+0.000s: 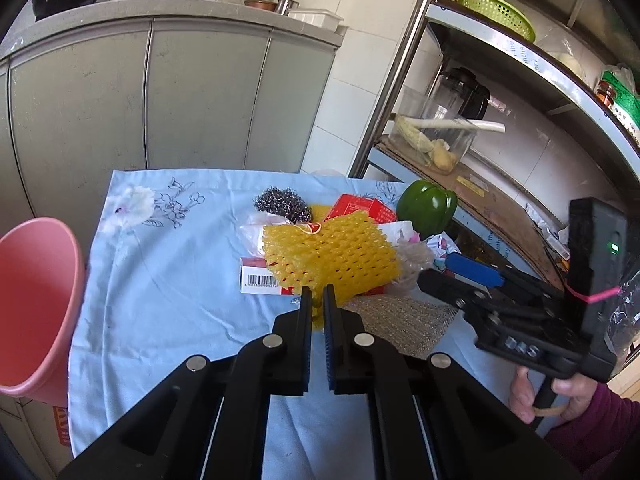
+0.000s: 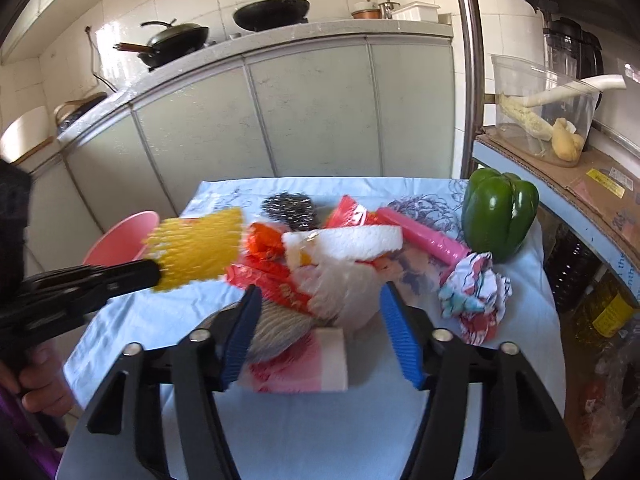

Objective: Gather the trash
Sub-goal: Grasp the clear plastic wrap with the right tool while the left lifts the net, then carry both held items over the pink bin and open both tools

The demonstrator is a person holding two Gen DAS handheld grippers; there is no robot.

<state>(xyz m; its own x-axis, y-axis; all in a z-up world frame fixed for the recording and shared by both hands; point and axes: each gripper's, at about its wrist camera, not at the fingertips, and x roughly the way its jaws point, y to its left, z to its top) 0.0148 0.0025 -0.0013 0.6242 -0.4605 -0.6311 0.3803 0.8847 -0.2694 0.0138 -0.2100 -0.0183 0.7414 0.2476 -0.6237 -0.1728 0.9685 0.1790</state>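
My left gripper (image 1: 318, 296) is shut on the near edge of a yellow foam net (image 1: 332, 256). In the right wrist view this gripper (image 2: 154, 274) holds the net (image 2: 196, 248) up over the table's left side, in front of a pink bin (image 2: 120, 240). My right gripper (image 2: 320, 316) stands open over the trash pile, its blue pads (image 2: 400, 340) on either side of a crumpled clear plastic bag (image 2: 344, 288). A silver mesh pad (image 2: 276, 328) lies by its left pad. Red wrappers (image 2: 276, 276) and a white foam piece (image 2: 348, 244) lie just beyond.
The table wears a light blue cloth (image 1: 160, 280). On it are a green pepper (image 2: 500, 216), a steel scourer (image 2: 290, 208), a pink roll (image 2: 420, 236), crumpled patterned paper (image 2: 476, 296) and a red-and-white pack (image 2: 304, 364). The pink bin (image 1: 36, 300) stands at the left edge, metal shelves (image 1: 520, 52) at the right.
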